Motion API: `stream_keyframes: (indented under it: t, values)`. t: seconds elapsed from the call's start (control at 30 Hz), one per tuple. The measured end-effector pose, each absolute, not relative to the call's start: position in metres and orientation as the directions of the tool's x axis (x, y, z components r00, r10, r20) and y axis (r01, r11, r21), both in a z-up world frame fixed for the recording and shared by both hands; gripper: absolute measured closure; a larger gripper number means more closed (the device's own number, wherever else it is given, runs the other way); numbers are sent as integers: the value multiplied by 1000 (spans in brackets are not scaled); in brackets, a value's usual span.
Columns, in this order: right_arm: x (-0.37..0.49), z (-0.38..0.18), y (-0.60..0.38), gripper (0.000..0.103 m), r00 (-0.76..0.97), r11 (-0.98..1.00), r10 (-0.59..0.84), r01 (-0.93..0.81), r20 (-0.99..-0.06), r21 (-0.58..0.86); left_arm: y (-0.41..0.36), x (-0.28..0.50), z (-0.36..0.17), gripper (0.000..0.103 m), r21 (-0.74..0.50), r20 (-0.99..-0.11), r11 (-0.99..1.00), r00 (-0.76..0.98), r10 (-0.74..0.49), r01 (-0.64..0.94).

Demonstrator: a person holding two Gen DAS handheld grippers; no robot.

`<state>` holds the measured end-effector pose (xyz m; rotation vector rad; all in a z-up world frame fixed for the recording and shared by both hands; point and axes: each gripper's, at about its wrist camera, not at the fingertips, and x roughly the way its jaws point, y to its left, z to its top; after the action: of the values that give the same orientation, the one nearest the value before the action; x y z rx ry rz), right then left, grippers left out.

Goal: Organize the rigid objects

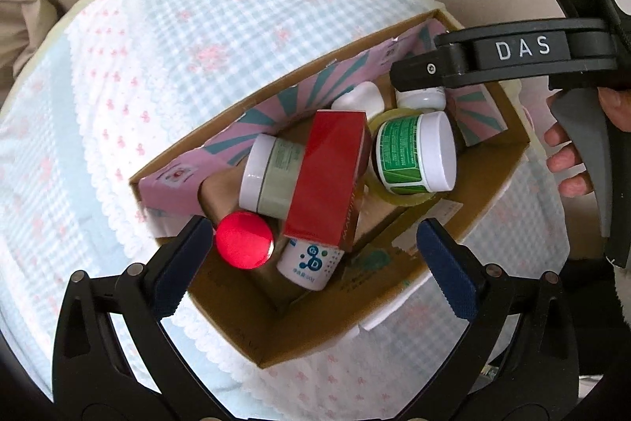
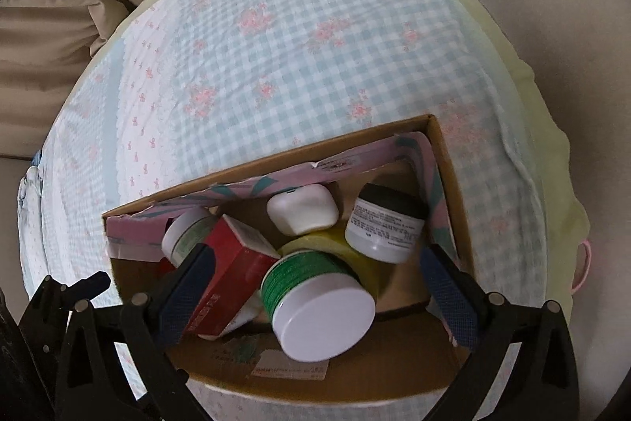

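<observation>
A blue-and-white gingham cloth [image 2: 315, 38] with pink flowers is covering the worktop, its pale yellow edge showing. Beige upholstered seating [image 2: 43, 66] is sitting behind it, and soft, even light is falling across everything.

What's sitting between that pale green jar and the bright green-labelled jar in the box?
A red carton lies between the pale green jar and the green-labelled jar, clearest in the left wrist view.

Small white bottle [image 1: 309, 261] half hidden under red box [image 1: 329, 180]
</observation>
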<state>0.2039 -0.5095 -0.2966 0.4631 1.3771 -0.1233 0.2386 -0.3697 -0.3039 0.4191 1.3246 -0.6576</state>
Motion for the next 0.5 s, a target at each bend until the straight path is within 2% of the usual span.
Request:
stream_keyframes:
  t: [0.3,0.5]
  values:
    - [187,-250,-482,0,223,924,154,312,-963,220,-339,224,-252,0,-57,-953,778,197,-228,626]
    - [160,-170,-434,0,309,952,98,246,-946,179,-285,210,-172,0,-41,-916,828,310,-255,560]
